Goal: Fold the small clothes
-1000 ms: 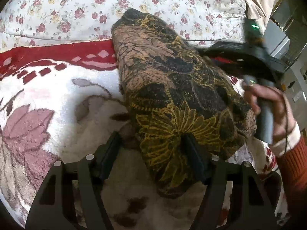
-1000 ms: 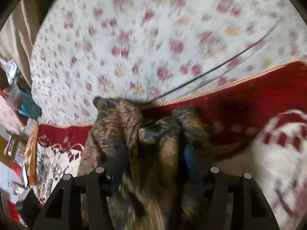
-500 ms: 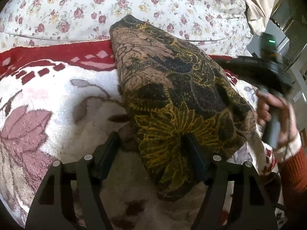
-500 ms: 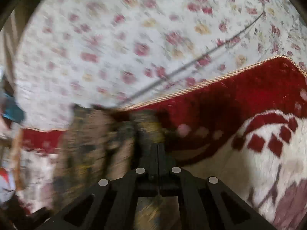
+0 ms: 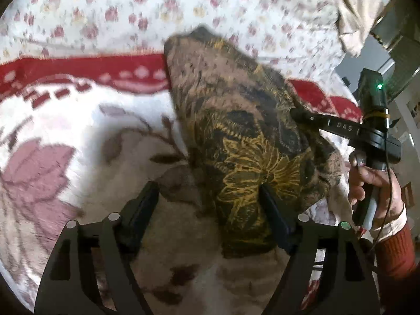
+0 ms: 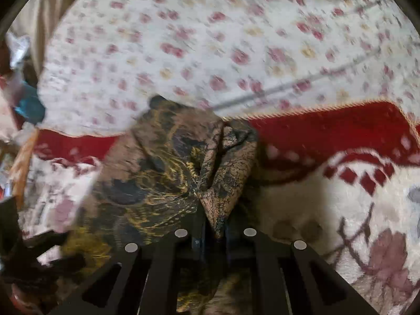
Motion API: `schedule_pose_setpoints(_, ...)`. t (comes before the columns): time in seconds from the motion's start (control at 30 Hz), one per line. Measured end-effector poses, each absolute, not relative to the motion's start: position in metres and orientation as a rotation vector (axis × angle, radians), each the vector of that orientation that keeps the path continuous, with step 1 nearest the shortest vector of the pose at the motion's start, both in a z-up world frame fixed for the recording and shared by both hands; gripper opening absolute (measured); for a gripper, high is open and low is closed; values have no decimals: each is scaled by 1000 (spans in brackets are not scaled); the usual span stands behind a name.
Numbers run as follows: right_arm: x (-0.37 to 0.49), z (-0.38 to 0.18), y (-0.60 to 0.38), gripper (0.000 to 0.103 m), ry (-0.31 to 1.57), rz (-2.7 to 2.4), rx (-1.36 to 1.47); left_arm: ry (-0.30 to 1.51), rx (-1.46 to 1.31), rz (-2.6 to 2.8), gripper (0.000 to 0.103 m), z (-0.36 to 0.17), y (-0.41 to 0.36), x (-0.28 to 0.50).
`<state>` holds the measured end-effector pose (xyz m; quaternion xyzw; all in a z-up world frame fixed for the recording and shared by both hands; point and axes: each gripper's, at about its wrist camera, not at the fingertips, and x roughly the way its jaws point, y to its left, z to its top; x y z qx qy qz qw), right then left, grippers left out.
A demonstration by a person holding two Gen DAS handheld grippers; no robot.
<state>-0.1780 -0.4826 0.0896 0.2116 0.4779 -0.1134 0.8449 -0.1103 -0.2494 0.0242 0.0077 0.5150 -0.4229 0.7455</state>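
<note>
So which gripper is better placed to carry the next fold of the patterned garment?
Right. The right gripper is already pinched on a fold of the garment, while the left gripper stands open, only straddling its near end.

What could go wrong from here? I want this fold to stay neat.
The right gripper pinches only a thin bunched fold of the dark brown and gold patterned cloth, so it may slip free. The left gripper, whose jaws have just been opening, straddles the near end without pressing it, so that end could drag across the plush floral blanket.
</note>
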Motion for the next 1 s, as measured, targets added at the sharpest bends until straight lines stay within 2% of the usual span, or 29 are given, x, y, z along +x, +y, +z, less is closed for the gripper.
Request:
schedule_pose_setpoints(0.07,-185,95,-486,10,966,-236,516,1101,44,-925,79,25,-251,-114)
schedule_pose_setpoints(0.13,-200,109,-489,15,925,-233,594,1090,65,-924,79,26,-252,-117)
schedule_pose_setpoints(0.17,-206,115,-488,28,917,-226,603,1087,67,-922,79,25,-252,-118)
schedule_pose_setpoints(0.2,-215,122,-481,48,900,-201,607,1086,68,-919,79,25,-253,-118)
schedule_pose_setpoints(0.23,-219,126,-473,55,892,-183,604,1087,68,-918,79,25,-254,-118)
schedule_pose_setpoints(0.27,-224,126,-464,58,899,-154,603,1087,67,-916,79,25,-255,-117)
schedule_pose_setpoints(0.33,-229,115,-446,58,936,-106,604,1085,68,-912,79,25,-257,-118)
schedule_pose_setpoints(0.37,-231,110,-442,52,956,-103,582,1082,72,-908,79,25,-258,-119)
schedule_pose_setpoints(0.4,-229,103,-436,20,990,-116,528,1081,74,-905,79,25,-257,-120)
schedule_pose_setpoints(0.43,-231,102,-432,5,1022,-155,454,1085,71,-903,79,26,-257,-121)
schedule_pose_setpoints(0.57,-258,120,-444,5,978,-195,407,1084,71,-915,81,26,-258,-126)
schedule_pose_setpoints(0.7,-265,89,-446,5,1073,-211,418,1067,115,-898,82,24,-265,-130)
schedule_pose_setpoints(0.83,-272,117,-456,6,978,-235,505,1081,87,-898,82,26,-259,-126)
schedule_pose_setpoints(0.87,-272,124,-460,12,956,-254,517,1084,80,-895,82,26,-259,-124)
schedule_pose_setpoints(0.93,-265,134,-466,36,907,-290,517,1086,66,-884,82,27,-259,-121)
schedule_pose_setpoints(0.97,-256,135,-470,53,886,-308,517,1085,64,-881,82,27,-260,-121)
schedule_pose_setpoints(1.0,-246,132,-474,54,882,-323,524,1083,64,-879,82,27,-260,-120)
